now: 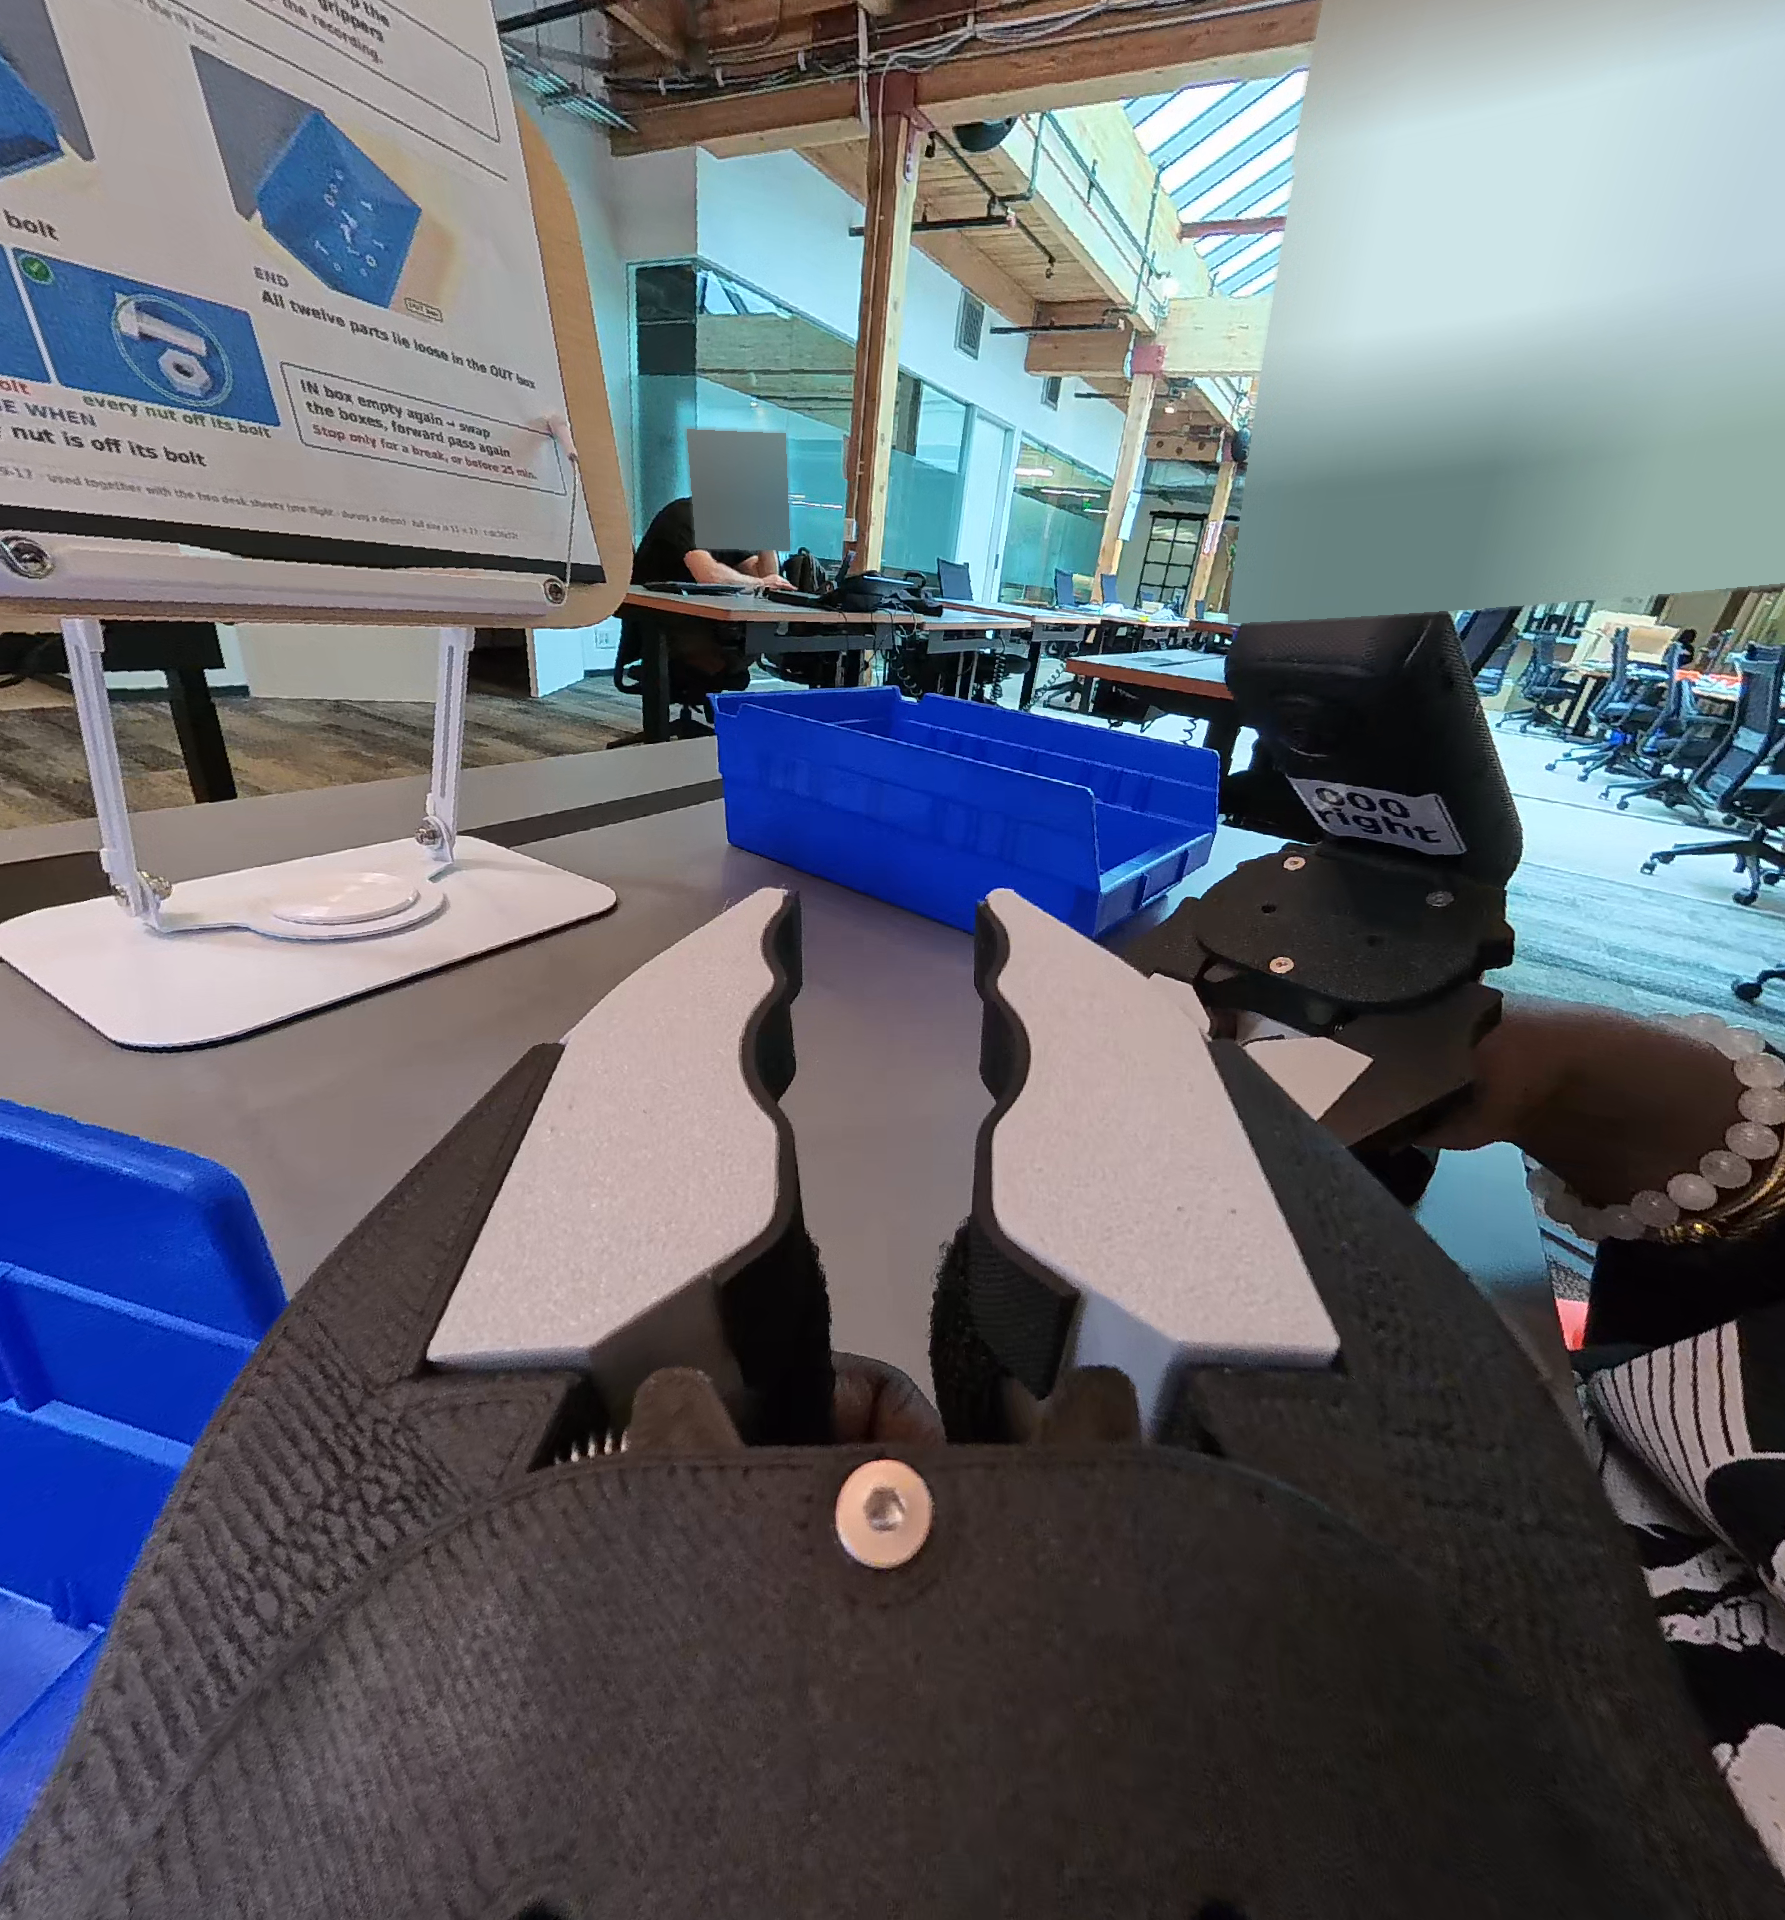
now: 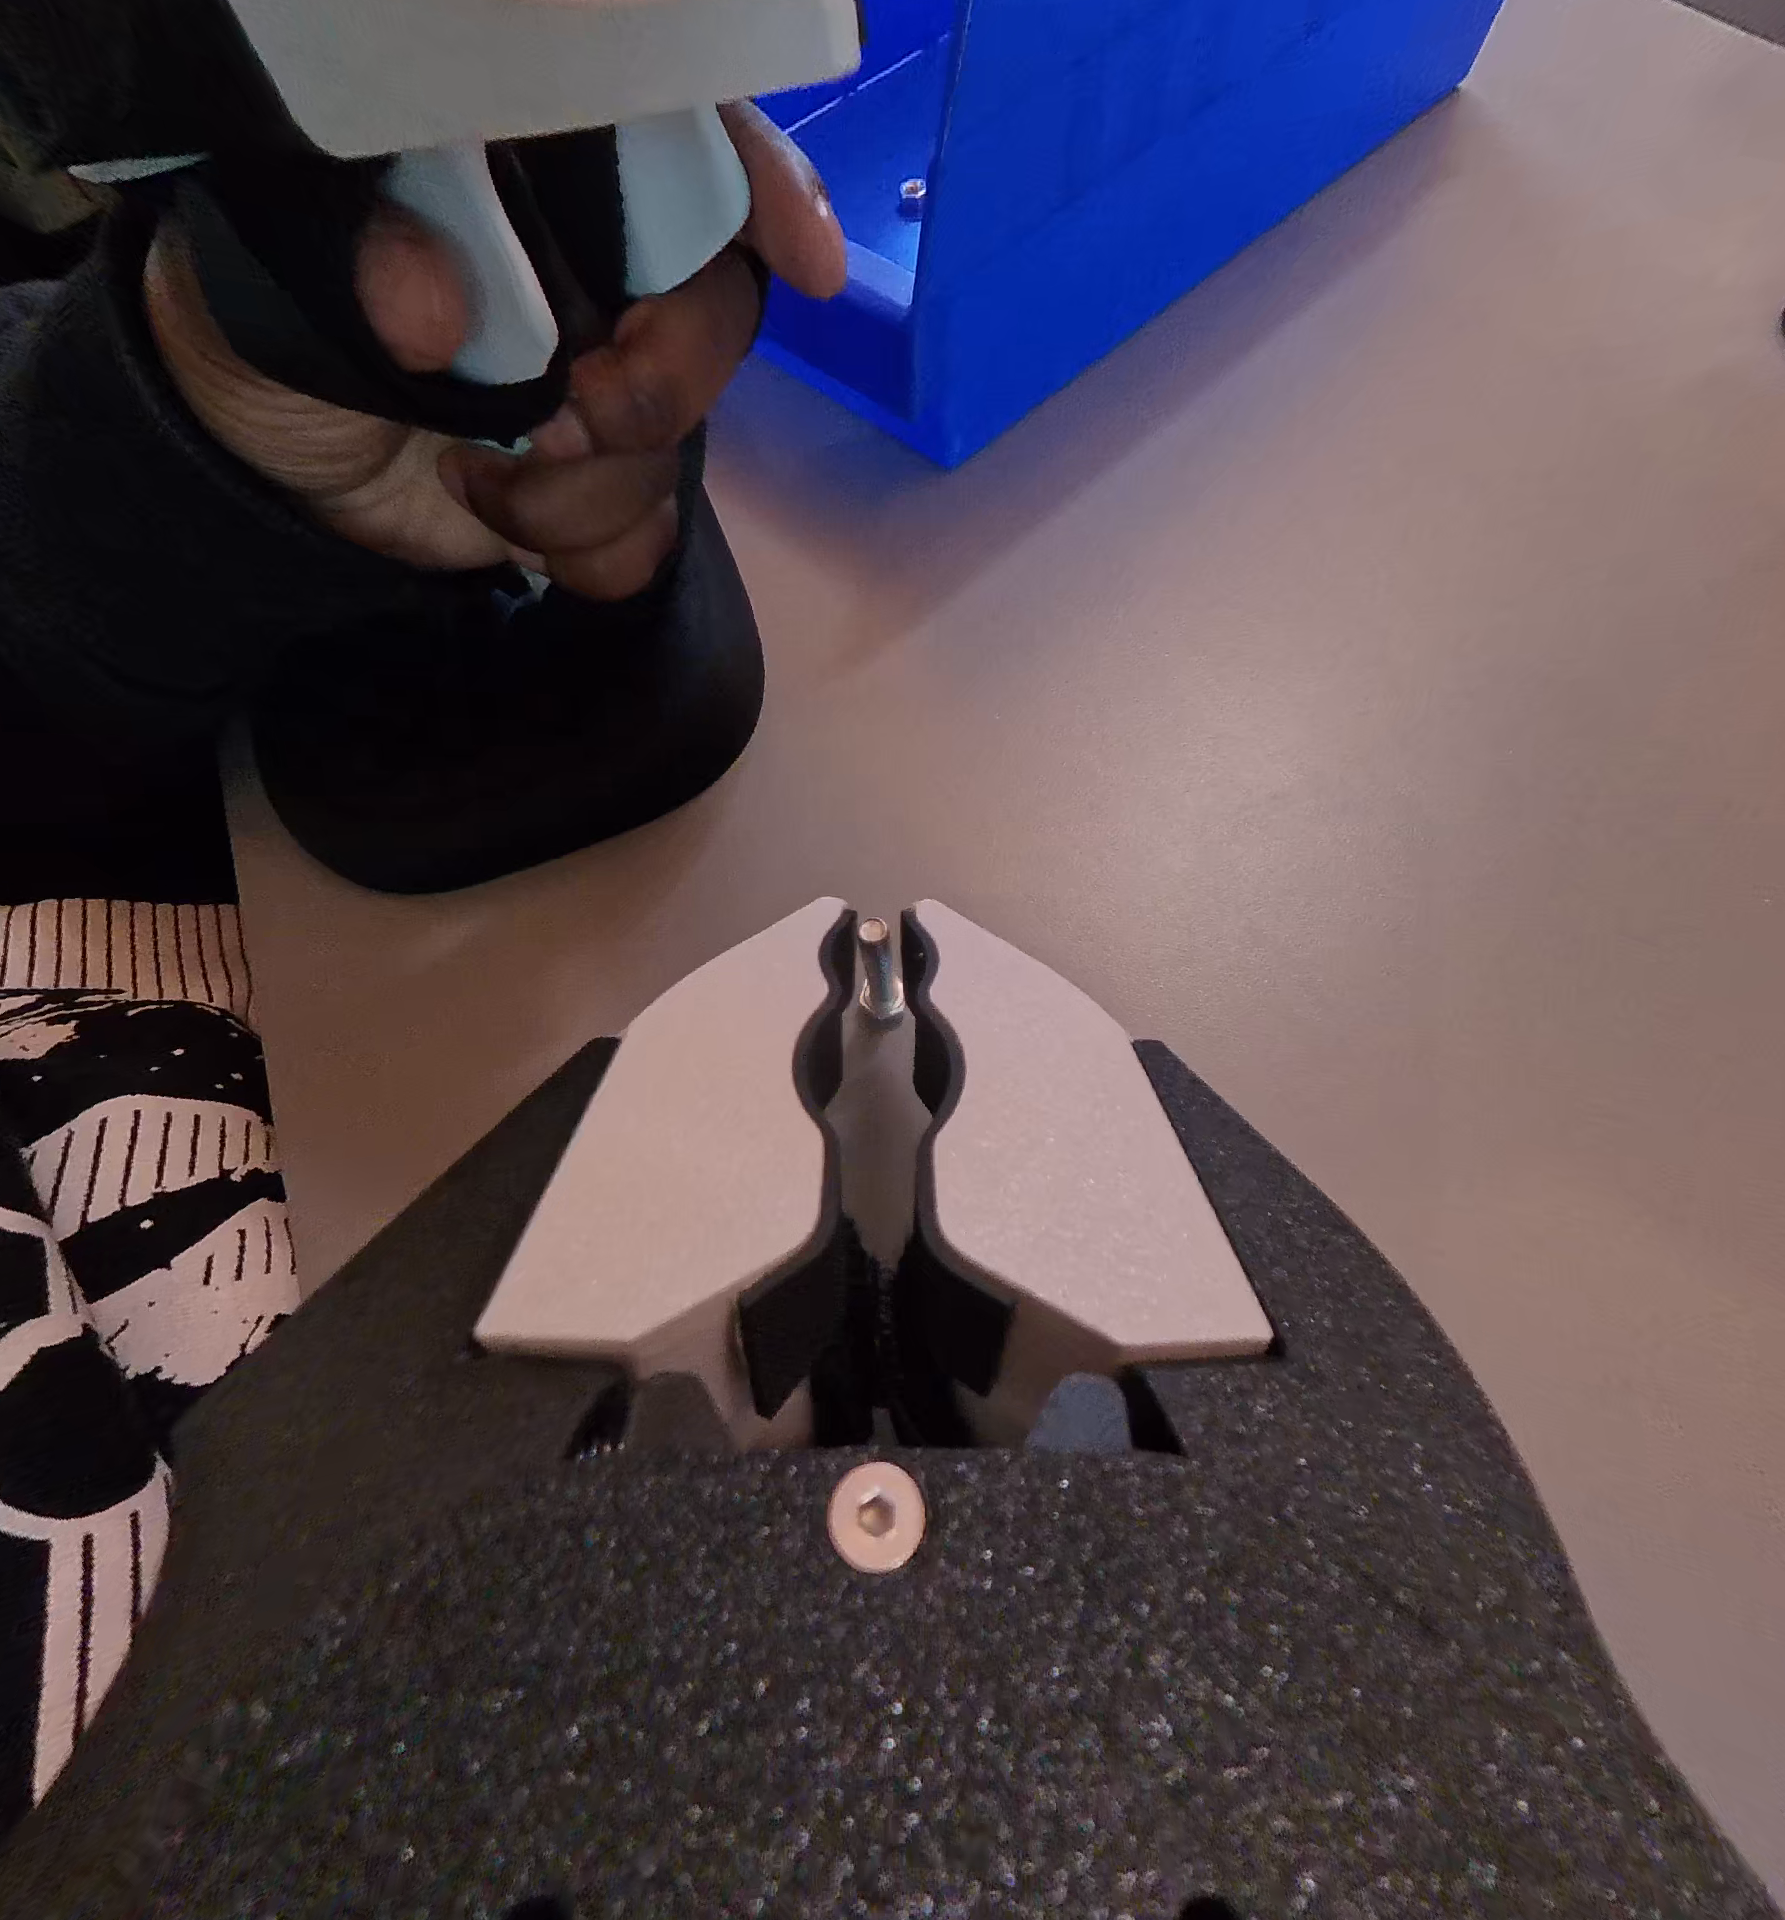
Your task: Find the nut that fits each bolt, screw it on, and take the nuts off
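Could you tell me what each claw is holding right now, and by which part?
The right claw pinches a bolt by its threaded shank near the tip; a nut sits lower. The left claw is open, empty.

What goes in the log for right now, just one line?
left gripper: open, empty | right gripper: shut on bolt with nut | spare nut in blue bin

Grey table, two blue bins, white sheet stand, black sleeve resting.

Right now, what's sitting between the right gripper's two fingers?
A small silver bolt with a nut on it stands between the right gripper's fingers, which are nearly closed around it. The right wrist view shows it.
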The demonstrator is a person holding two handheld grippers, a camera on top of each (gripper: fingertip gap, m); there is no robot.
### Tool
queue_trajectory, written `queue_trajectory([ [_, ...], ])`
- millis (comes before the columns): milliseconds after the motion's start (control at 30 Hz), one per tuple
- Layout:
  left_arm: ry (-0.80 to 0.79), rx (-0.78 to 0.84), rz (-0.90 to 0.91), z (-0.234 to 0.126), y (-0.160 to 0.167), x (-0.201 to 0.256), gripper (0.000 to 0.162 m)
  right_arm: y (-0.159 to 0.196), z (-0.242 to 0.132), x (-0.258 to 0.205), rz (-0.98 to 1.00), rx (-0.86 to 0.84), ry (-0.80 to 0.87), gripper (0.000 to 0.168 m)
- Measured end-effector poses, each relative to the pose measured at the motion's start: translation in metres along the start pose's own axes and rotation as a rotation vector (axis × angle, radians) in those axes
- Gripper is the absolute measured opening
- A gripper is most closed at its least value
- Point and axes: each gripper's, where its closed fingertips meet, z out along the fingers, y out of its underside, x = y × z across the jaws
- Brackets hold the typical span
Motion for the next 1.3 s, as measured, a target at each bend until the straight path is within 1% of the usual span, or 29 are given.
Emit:
queue_trajectory([
  [167,0.001,-0.002,0.003,0.000,0.000,0.001,0.032,-0.003,-0.005,-0.001,0.004,0.023,-0.010,0.015],
  [267,0.001,-0.009,0.007,0.000,0.000,0.002,0.032,-0.017,-0.024,0.003,0.001,0.139,-0.022,0.019],
  [367,0.027,-0.071,-0.011,0.000,0.005,0.007,0.032,-0.030,-0.054,0.015,-0.024,0.305,0.001,0.027],
  [467,0.014,-0.138,0.010,-0.007,0.003,0.006,0.032,-0.029,-0.080,0.031,-0.072,0.394,0.086,0.031],
  [533,-0.010,-0.205,0.028,-0.016,-0.005,-0.001,0.032,-0.027,-0.091,0.036,-0.090,0.428,0.109,0.032],
  [633,-0.063,-0.385,0.081,-0.039,-0.018,-0.024,0.032,-0.029,-0.101,0.039,-0.079,0.485,0.104,0.034],
  [800,-0.214,-0.877,0.248,-0.091,-0.016,-0.102,0.034,-0.029,-0.104,0.042,-0.058,0.517,0.110,0.034],
  [900,-0.226,-1.077,0.238,-0.108,-0.010,-0.139,0.033,-0.029,-0.103,0.039,-0.082,0.509,0.109,0.034],
  [1000,-0.215,-1.295,0.211,-0.123,0.012,-0.170,0.032,-0.028,-0.103,0.039,-0.083,0.507,0.106,0.034],
  [1067,-0.211,-1.389,0.170,-0.129,0.028,-0.188,0.031,-0.028,-0.103,0.039,-0.082,0.509,0.103,0.033],
  [1133,-0.206,-1.430,0.123,-0.129,0.044,-0.200,0.027,-0.029,-0.104,0.038,-0.086,0.515,0.102,0.032],
  [1300,-0.145,-1.522,0.038,-0.136,0.075,-0.208,0.029,-0.029,-0.106,0.038,-0.082,0.529,0.099,0.032],
])
